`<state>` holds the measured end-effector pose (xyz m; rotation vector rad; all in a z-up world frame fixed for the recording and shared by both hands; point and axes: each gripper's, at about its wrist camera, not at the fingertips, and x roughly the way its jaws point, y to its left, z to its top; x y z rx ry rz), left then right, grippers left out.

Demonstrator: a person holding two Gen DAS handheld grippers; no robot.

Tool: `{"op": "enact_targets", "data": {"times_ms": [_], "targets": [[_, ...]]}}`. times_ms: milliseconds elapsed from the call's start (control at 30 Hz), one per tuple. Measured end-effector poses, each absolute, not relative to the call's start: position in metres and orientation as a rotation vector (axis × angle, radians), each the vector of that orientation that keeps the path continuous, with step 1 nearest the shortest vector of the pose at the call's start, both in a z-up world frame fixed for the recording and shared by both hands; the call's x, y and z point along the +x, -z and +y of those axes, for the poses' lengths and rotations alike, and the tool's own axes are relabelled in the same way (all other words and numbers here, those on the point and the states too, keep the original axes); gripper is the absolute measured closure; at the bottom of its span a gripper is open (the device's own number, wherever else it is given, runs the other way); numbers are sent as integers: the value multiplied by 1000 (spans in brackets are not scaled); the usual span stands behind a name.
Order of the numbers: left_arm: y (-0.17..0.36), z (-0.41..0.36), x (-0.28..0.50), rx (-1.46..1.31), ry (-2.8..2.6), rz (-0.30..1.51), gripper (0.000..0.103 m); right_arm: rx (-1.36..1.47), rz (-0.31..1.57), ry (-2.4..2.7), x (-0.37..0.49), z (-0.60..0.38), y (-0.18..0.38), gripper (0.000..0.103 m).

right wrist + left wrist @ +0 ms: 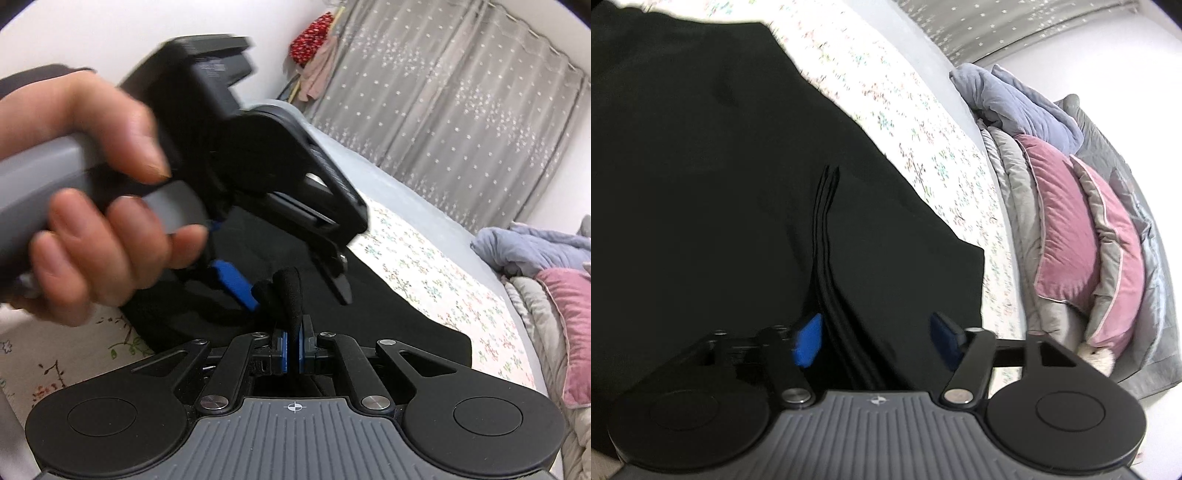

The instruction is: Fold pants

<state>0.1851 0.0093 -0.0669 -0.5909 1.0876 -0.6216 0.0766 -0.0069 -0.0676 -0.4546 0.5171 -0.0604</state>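
Pants: the black pants (713,177) lie spread on the flowered bedsheet (886,110), filling the left and centre of the left wrist view, with a stack of folded edges running up from the lower middle.
Left gripper: the left gripper (877,338), at the bottom of its own view, has its blue pads spread apart over the layered edges; nothing is pinched between them.
Right gripper: the right gripper (293,350), low centre in the right wrist view, is pressed together on a raised ridge of black cloth.
Handling: soft, limp and light by the look of it. It will likely sag and slide wherever it is not held, so a pinch through all layers at a hem or corner seems best.
Hand: a hand (85,195) fills the left of the right wrist view, gripping the other tool's handle just above the pinched cloth; the two tools are crowded.
Surroundings: piled bedding (1027,103) and a pink pillow (1067,218) lie at the right, well apart from the pants, and a grey curtain (443,92) hangs behind.
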Motion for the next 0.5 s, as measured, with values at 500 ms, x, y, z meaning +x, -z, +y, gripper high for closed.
{"op": "enact_targets", "data": {"times_ms": [500], "targets": [[27, 28, 210, -263, 726, 903, 76, -415, 450, 41, 93, 4, 49, 99]]}}
